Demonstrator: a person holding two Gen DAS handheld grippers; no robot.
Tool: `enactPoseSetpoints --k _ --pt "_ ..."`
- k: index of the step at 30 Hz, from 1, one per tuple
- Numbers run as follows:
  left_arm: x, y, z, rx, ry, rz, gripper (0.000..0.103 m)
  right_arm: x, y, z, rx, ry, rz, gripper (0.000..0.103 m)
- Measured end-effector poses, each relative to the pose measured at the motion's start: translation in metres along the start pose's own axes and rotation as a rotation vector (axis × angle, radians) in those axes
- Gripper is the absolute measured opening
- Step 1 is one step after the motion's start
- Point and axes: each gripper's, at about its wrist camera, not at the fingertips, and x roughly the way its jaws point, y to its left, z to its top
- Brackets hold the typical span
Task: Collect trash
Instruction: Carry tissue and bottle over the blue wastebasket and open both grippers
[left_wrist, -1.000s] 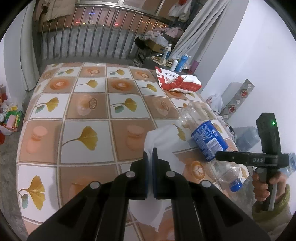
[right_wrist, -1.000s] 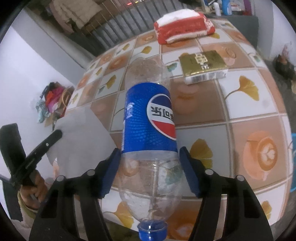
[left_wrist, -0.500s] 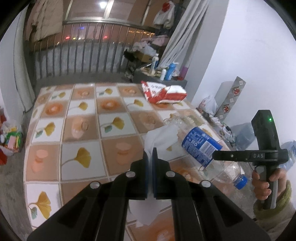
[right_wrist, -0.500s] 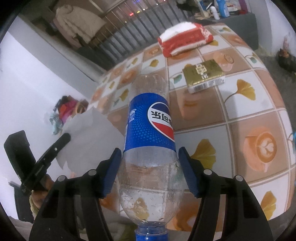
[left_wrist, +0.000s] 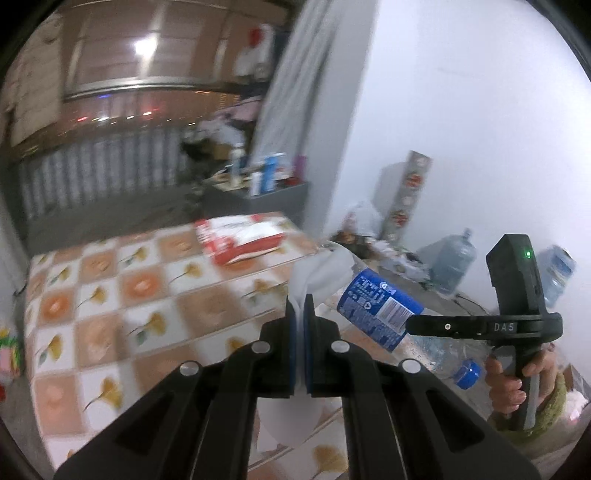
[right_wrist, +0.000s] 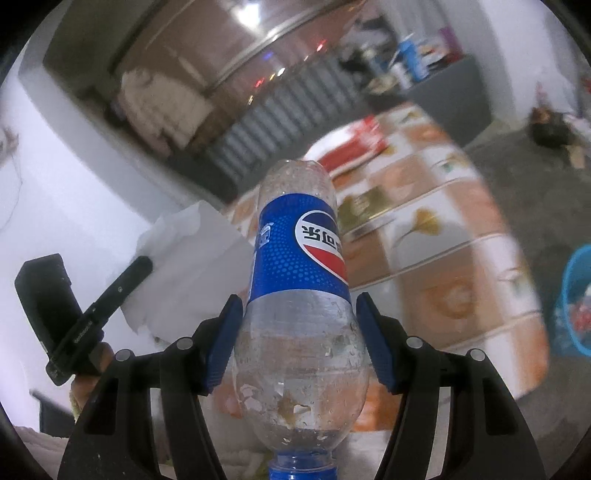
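In the left wrist view, the left tool (left_wrist: 300, 345) is seen clenched on a white paper napkin (left_wrist: 320, 275), which is pinched between the blue pads and hangs out above and below them, clear of the counter (left_wrist: 110, 314). The counter is covered in a tiled pattern of yellow leaves and orange cups. A red and white packet (left_wrist: 240, 240) lies at its far edge. To the right, the right tool (left_wrist: 480, 326) is gripped by a hand (left_wrist: 508, 380) in a green cuff, and a clear plastic bottle (left_wrist: 376, 314) with a blue label and a blue cap is carried in it, tilted with the cap low. Two large water jugs (left_wrist: 452, 264) stand on the floor by the white wall. The background is blurred.

In the right wrist view, the right tool (right_wrist: 299, 343) is shown grasping the bottle (right_wrist: 301, 295) across its clear shoulder, cap toward the camera and base pointing away. The bottle is held above the counter (right_wrist: 461, 258). At left, the left tool (right_wrist: 110, 295) and the napkin (right_wrist: 188, 273) are seen raised against the wall. A gold object (right_wrist: 365, 210), possibly a box, lies on the counter behind the bottle. A blue bin (right_wrist: 574, 302) stands at the right edge.
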Motion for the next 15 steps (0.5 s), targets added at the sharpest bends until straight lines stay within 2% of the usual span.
enactPoseSetpoints --k 3,9,12,15 --pt "0.019 -0.029 0.015 0.046 0.015 -0.075 0.003 -0.033 -0.024 0.0 0.06 -0.081 -0.027 0.059" --pt "0.082 -0.109 0.045 0.143 0.081 -0.265 0.003 -0.109 -0.097 -0.016 0.234 -0.25 -0.154 0.059" --pt "0.13 -0.158 0.058 0.16 0.152 -0.372 0.003 -0.142 -0.14 -0.032 0.352 -0.323 -0.217 0.059" --pt "0.181 -0.202 0.063 0.171 0.234 -0.43 0.003 -0.17 -0.189 -0.054 0.486 -0.379 -0.287 0.06"
